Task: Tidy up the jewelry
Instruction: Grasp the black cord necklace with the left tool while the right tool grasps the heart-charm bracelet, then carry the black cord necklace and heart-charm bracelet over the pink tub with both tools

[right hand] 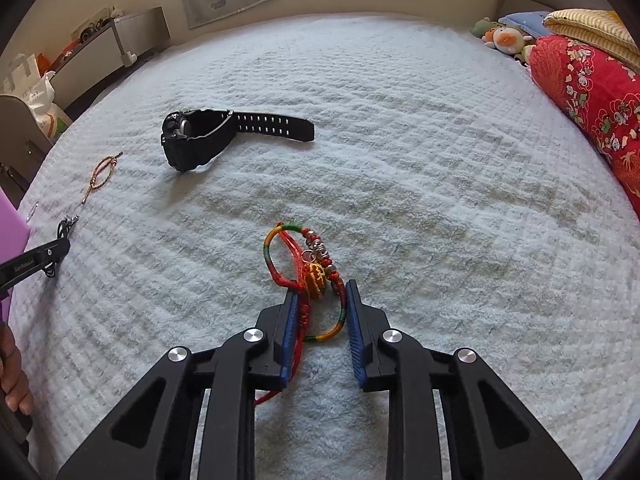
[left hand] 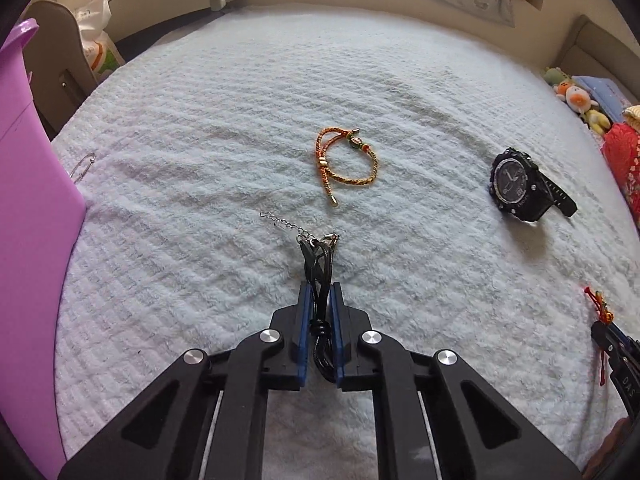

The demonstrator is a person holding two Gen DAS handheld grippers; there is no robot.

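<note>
A fluffy white blanket [left hand: 200,260] covers the bed, and the jewelry lies on it. There are two grippers, one watch and three bracelets.

The left gripper [left hand: 319,296] is clenched on one black cord bracelet [left hand: 318,268]. The cords run between its two blue pads [left hand: 305,320], and the little silver chain [left hand: 280,222] at the end of the bracelet trails out on the blanket in front of the tips.

The right gripper [right hand: 322,300] sits over one red, green and yellow bracelet [right hand: 276,256] with beads and a round brown charm [right hand: 315,276]. Part of the loop and its red cords lie between the two pads. One pad touches the red cords, but there is a gap on the other side, so I cannot tell if it is really gripping.

One black watch [left hand: 516,184] rests near the right edge of the blanket, well apart from both grippers. One orange braided bracelet [left hand: 344,160] lies in the middle of the blanket, between the watch and the black cord bracelet.

One purple box [left hand: 28,200] stands at the left edge of the blanket. One thin metal ring [left hand: 82,166] lies just beside it.
</note>
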